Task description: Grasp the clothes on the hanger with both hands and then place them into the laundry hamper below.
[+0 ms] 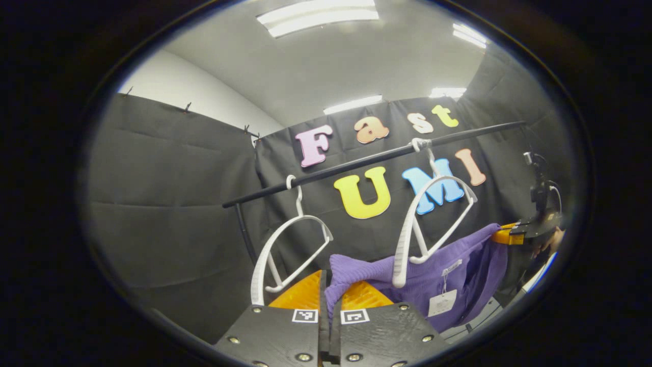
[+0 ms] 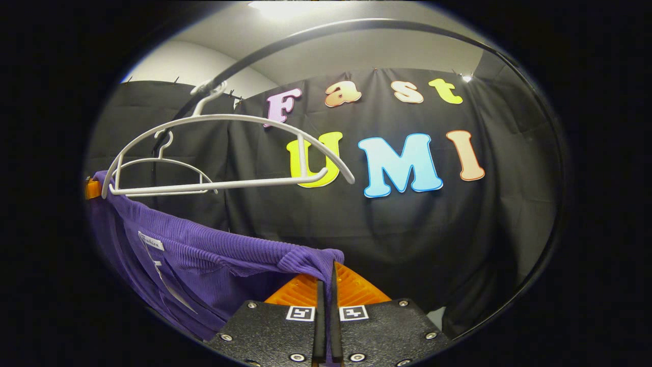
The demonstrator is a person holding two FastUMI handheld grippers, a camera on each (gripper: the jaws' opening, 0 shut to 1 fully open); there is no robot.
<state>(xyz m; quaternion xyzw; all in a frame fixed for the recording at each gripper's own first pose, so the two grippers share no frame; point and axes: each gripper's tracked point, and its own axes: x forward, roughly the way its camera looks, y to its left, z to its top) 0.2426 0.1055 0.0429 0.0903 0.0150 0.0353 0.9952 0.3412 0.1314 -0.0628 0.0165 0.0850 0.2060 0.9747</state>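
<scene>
1. While both grippers clamp it, purple garment (image 1: 448, 265) hangs stretched below white hanger (image 1: 423, 224), clear of it.
2. Left gripper (image 1: 326, 293): jaws closed on one garment corner.
3. Right gripper (image 2: 326, 285): jaws closed on the other corner.

No legible wording can be made out. A small white sewn label (image 2: 151, 241) is seen inside the neck of the purple ribbed knit garment (image 2: 204, 250), but its dark print is too small to be told. A white paper hang tag (image 1: 441, 303) on the same garment is likewise illegible. Black-and-white square coded markers (image 1: 304, 316) are carried on the left gripper (image 1: 324, 285) and on the right gripper (image 2: 326, 280); no letters or numbers are borne by them.
</scene>
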